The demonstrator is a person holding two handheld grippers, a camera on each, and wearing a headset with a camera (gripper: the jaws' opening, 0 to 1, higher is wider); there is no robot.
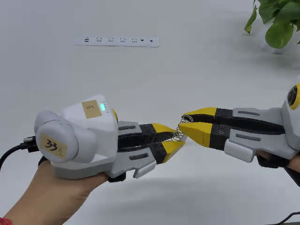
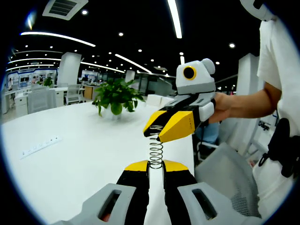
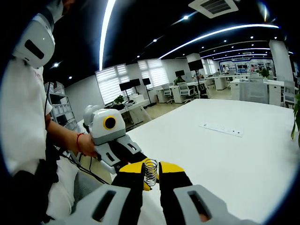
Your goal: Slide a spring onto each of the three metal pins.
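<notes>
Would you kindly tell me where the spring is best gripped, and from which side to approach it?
Probably its end coils, pinched across the width, coming in along its axis from the end. The spring is a slim open coil spanning both grippers: the left gripper has one end at its jaw tips, the right gripper pinches the other. Squeezing mid-coil would likely buckle it.

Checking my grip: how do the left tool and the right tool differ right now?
In the head view, the left tool points right and sits lower; the right tool points left, slightly higher. The left tool pinches the spring at its lower end, the right tool at its upper end. Both are shut on it.
</notes>
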